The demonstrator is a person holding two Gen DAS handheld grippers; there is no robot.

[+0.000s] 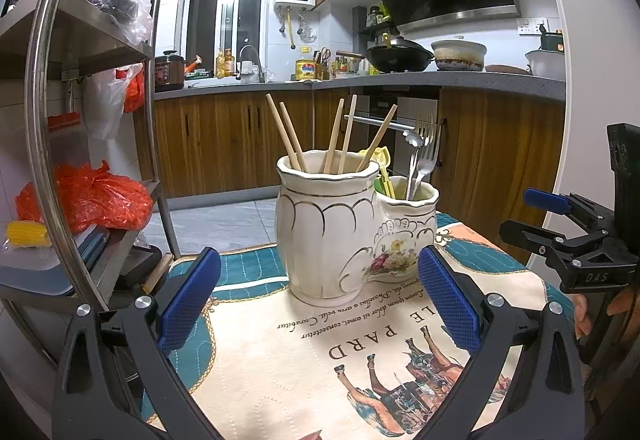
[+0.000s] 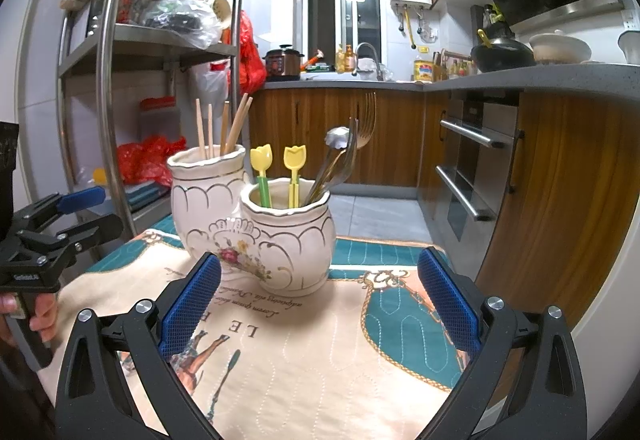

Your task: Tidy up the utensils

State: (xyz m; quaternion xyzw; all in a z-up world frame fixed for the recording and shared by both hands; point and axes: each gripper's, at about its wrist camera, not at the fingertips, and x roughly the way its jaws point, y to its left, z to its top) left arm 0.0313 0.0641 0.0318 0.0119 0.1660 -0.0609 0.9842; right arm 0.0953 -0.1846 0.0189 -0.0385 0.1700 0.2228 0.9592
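A white double ceramic holder with gold trim stands on the printed cloth. Its tall jar [image 1: 326, 232] [image 2: 204, 195] holds several wooden chopsticks [image 1: 294, 137] [image 2: 224, 129]. Its low jar [image 1: 408, 228] [image 2: 290, 236] holds metal forks and a spoon [image 1: 424, 143] [image 2: 340, 155] and two yellow tulip-topped picks [image 2: 278, 169]. My left gripper [image 1: 318, 308] is open and empty, just in front of the holder. My right gripper [image 2: 318, 306] is open and empty, also in front of it. Each gripper shows at the edge of the other's view.
The table [image 2: 304, 352] carries a teal and cream cloth with a horse print. A steel rack [image 1: 96, 51] with bags and boxes stands close on the left. Wooden cabinets, an oven [image 2: 472, 167] and a counter with pots lie beyond the table.
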